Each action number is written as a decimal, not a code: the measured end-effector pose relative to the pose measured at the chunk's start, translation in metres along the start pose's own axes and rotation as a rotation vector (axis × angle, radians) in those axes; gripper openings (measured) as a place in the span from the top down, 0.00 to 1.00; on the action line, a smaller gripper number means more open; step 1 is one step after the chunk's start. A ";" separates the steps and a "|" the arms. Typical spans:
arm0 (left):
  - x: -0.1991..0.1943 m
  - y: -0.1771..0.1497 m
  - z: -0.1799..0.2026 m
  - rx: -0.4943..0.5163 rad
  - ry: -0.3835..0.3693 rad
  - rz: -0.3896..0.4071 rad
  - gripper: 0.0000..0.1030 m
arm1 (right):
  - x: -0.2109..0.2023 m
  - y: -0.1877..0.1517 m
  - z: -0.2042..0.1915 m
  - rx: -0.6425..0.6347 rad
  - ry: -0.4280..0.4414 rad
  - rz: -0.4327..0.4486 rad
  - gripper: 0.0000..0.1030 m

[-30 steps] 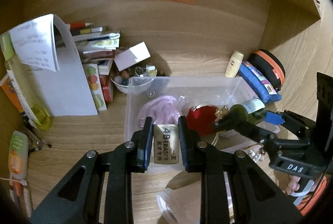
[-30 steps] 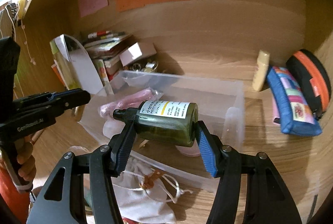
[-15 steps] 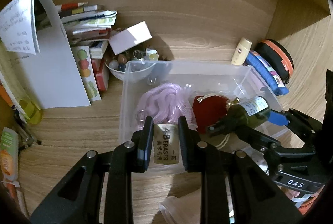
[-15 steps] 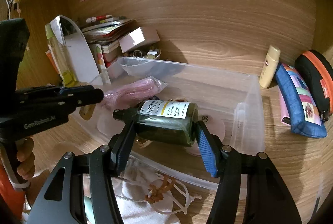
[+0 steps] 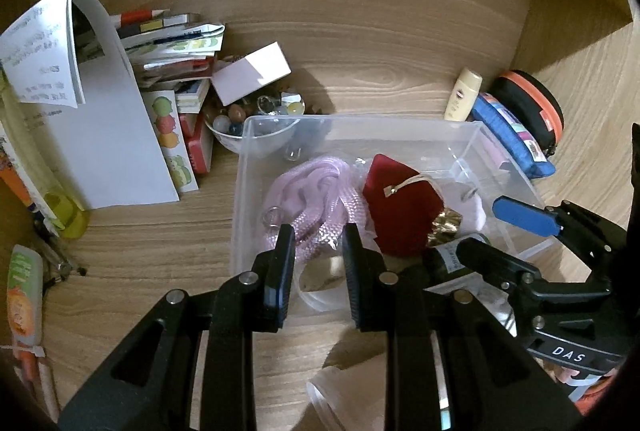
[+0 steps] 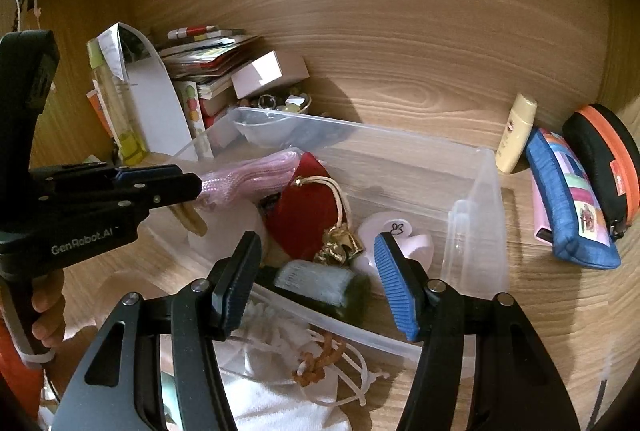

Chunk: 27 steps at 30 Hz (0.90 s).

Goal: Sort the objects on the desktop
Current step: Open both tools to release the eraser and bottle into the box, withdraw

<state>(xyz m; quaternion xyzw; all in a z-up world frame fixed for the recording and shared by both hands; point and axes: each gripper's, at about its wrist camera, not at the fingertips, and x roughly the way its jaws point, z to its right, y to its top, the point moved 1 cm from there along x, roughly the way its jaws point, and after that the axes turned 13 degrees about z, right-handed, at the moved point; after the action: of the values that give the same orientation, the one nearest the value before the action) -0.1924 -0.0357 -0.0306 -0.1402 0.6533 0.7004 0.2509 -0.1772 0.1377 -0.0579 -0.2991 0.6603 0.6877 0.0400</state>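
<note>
Bottle [image 6: 320, 289]: one, lies on its side in the bin [image 6: 476, 215], long axis left-right, neck to the left.
Eraser [image 6: 191, 221]: one, in the bin.
Left gripper [image 5: 318, 265]: open, empty.
Right gripper [image 6: 318, 285]: wide open, empty.

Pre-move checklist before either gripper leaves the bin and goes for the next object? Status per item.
1. Left gripper open, nothing between its fingers: ok.
2. Right gripper open, clear of the green bottle: ok.
3. Bottle lying inside the clear bin: ok.
4. Eraser resting in the bin: cannot tell; only something tan shows under the left gripper.
5. Grippers apart from each other: ok, though close over the same bin.
6. Next pick reachable: white pouch lies outside the bin's near wall, below the right gripper: ok.
</note>
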 end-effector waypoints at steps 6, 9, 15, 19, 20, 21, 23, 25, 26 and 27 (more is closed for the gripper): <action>-0.017 0.000 0.003 0.009 0.014 0.028 0.64 | -0.015 0.001 -0.001 -0.006 -0.014 0.017 0.46; -0.026 -0.001 0.006 0.020 0.026 0.046 0.55 | -0.024 0.001 -0.001 -0.006 -0.029 0.027 0.41; -0.050 -0.003 0.012 0.043 0.051 0.088 0.39 | -0.042 -0.003 -0.005 -0.029 -0.076 0.038 0.37; -0.068 -0.003 0.013 0.041 0.063 0.117 0.28 | -0.056 -0.005 -0.007 -0.037 -0.092 0.048 0.30; -0.073 -0.004 0.013 0.038 0.066 0.127 0.27 | -0.060 -0.006 -0.008 -0.035 -0.094 0.051 0.26; -0.079 -0.004 0.012 0.034 0.065 0.139 0.27 | -0.064 -0.007 -0.008 -0.031 -0.092 0.055 0.22; -0.089 -0.006 0.010 0.027 0.065 0.151 0.21 | -0.072 -0.008 -0.009 -0.024 -0.081 0.060 0.22; -0.097 -0.009 0.009 0.022 0.068 0.161 0.17 | -0.079 -0.009 -0.011 -0.023 -0.082 0.067 0.22; -0.102 -0.011 0.007 0.019 0.072 0.167 0.16 | -0.083 -0.010 -0.013 -0.024 -0.085 0.071 0.22; -0.106 -0.013 0.007 0.019 0.074 0.169 0.15 | -0.086 -0.011 -0.013 -0.026 -0.084 0.072 0.21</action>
<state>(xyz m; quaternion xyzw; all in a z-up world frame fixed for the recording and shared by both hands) -0.0966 -0.0468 0.0148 -0.1081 0.6781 0.7073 0.1679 -0.0966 0.1561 -0.0271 -0.2464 0.6595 0.7091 0.0388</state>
